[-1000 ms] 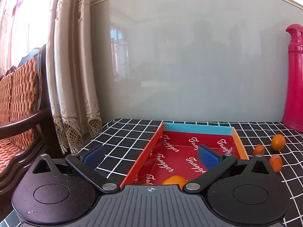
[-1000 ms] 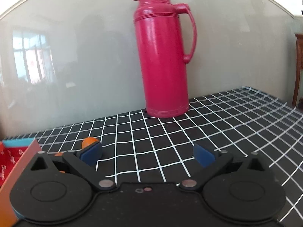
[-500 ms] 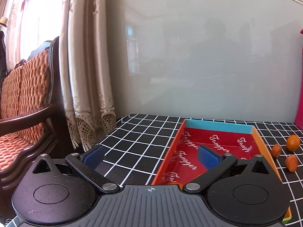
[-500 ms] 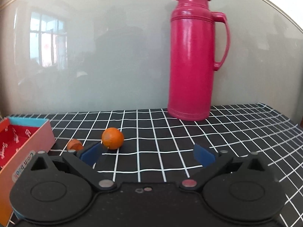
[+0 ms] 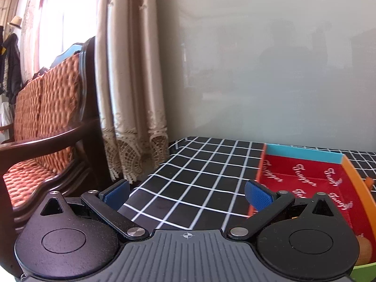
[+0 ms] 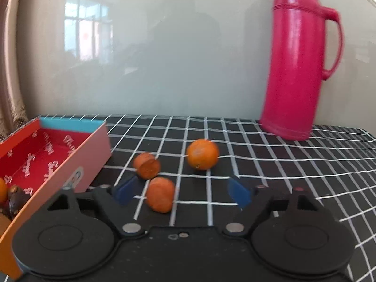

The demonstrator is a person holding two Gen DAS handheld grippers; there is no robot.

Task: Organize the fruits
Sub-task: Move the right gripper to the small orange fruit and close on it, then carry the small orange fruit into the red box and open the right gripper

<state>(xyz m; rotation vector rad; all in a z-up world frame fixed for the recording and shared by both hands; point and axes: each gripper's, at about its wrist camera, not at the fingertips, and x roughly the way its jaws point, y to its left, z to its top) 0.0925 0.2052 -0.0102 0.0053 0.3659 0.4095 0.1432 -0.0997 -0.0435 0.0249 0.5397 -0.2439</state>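
Checked cloth [image 6: 270, 164] carries three loose fruits: round orange [image 6: 202, 154] at your right gripper's [image 6: 182, 191] twelve o'clock, two stubby pieces [image 6: 147, 165] [image 6: 161, 197] nearer, one between its empty, narrowing jaws. Cardboard box [image 6: 77, 164] at nine o'clock, glossy flask [image 6: 298, 70] at two. Your left gripper [image 5: 186, 193] gapes empty.

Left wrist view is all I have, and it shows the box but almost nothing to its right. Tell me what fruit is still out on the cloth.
Observer: Three orange fruits lie on the checked cloth right of the box: a round one and two flat-faced pieces, the nearest piece closest to the camera.
Operator: Report the right gripper.
Observer: The right gripper is open. Its jaws have just been closing, and the nearest piece sits between them, toward the left pad, apparently not yet touched.
Operator: Say what stands behind the fruit.
Observer: A pink flask stands upright at the wall, back right.
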